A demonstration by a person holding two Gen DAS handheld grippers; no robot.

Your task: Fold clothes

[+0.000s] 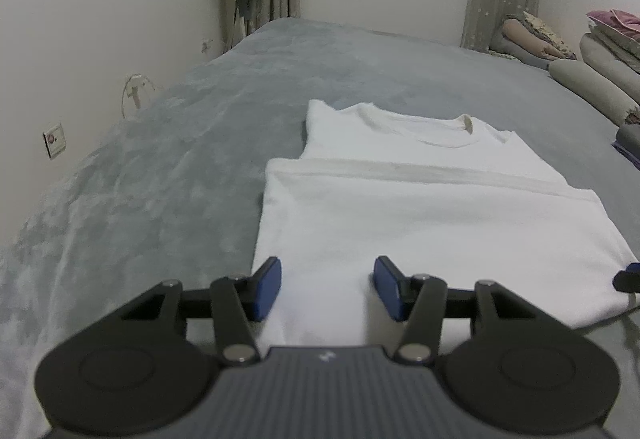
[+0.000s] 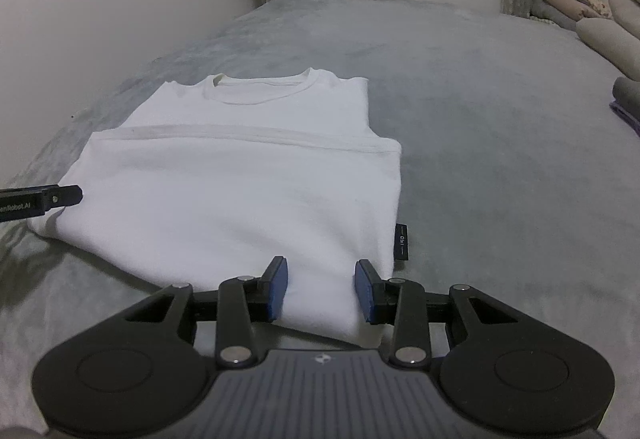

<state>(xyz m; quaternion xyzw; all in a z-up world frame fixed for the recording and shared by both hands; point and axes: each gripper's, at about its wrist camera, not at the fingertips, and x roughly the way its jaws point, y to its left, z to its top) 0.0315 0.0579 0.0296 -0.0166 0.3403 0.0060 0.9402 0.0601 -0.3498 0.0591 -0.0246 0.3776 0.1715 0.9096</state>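
A white shirt [image 2: 240, 175] is lying folded on a grey bedspread [image 2: 500, 127], its collar pointing toward the far wall and its bottom part doubled up over the chest. A small black tag [image 2: 401, 242] is sticking out at its right edge. The right gripper [image 2: 321, 289] is hovering at the near fold, its 2 blue pads [image 2: 279, 289] standing apart with white cloth between them. The left gripper's [image 2: 60, 196] black tip is reaching in at the left corner. Pillows [image 2: 608, 35] are lying at the right.
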